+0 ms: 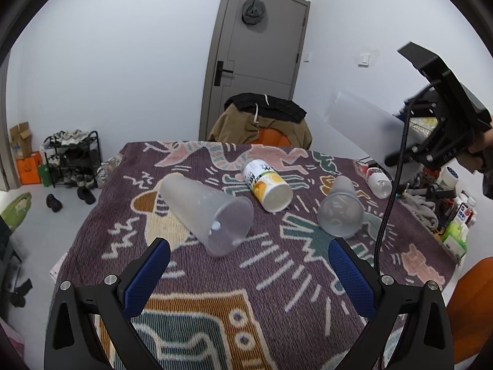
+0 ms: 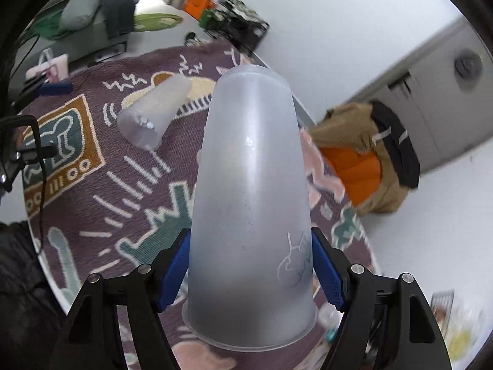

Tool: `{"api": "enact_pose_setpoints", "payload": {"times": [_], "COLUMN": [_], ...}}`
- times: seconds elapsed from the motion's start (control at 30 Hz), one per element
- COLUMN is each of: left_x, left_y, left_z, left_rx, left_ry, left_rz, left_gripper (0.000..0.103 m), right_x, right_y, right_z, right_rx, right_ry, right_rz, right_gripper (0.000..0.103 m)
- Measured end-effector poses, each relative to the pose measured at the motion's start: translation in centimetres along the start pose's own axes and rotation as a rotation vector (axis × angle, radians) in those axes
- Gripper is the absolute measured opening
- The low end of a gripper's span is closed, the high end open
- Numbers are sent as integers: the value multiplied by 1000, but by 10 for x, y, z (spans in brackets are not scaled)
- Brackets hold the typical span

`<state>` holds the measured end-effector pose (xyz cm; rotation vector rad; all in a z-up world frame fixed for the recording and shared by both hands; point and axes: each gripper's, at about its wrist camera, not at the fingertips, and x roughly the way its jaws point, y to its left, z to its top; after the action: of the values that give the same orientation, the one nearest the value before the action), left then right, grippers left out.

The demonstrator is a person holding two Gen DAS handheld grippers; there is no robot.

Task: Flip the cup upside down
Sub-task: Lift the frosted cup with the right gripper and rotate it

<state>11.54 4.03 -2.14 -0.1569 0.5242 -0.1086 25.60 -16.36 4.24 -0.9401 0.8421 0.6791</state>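
My right gripper [image 2: 250, 265] is shut on a frosted translucent plastic cup [image 2: 251, 185] and holds it in the air above the table, base pointing away from the camera, rim near the camera. The same cup [image 1: 360, 117] shows blurred at the upper right in the left wrist view, held by the right gripper's body [image 1: 443, 123]. My left gripper [image 1: 248, 265] is open and empty, low over the patterned cloth. A second frosted cup [image 1: 209, 212] lies on its side just beyond it, also in the right wrist view [image 2: 154, 114]. A third, smaller clear cup [image 1: 340, 212] lies on its side to the right.
A white and yellow paper cup [image 1: 268, 186] lies on its side at mid table. A small white bottle [image 1: 379, 182] lies at the right. Clutter crowds the right table edge [image 1: 456, 222]. A chair with a jacket [image 1: 262, 123] stands behind. A black cable [image 1: 385, 215] hangs from the right gripper.
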Motion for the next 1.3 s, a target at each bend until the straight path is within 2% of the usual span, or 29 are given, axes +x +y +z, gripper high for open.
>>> {"api": "enact_pose_setpoints", "payload": {"times": [0.13,0.27,0.57,0.67,1.03,1.17,1.3], "left_x": [-11,-22,-36,-38,-31,-28,-25], "left_y": [5,20,56,64,61,56,50], "left_z": [-10,-21,-49,-55,-65,-69,-71], "left_rx": [-17,-61,-168,-189,-176,-162,-144], "left_ry": [-1,-5,17,23,55,73,85], "left_rz": [-13,-9,12,15,-32,-53,-74], "left_gripper": [103,103,103,102,103,103,102], "right_x": [-8,-11,-4,4,45,57,66], "right_y": [26,40,73,77,103,109,111], "right_z": [-11,-18,-36,-42,-80,-91,-96], "right_rx": [19,131,321,422,703,766,794], "right_ry": [50,86,77,73,46,35,29], "right_rz": [12,36,199,280,463,503,491], "right_gripper": [75,75,75,75,75,75,75]}}
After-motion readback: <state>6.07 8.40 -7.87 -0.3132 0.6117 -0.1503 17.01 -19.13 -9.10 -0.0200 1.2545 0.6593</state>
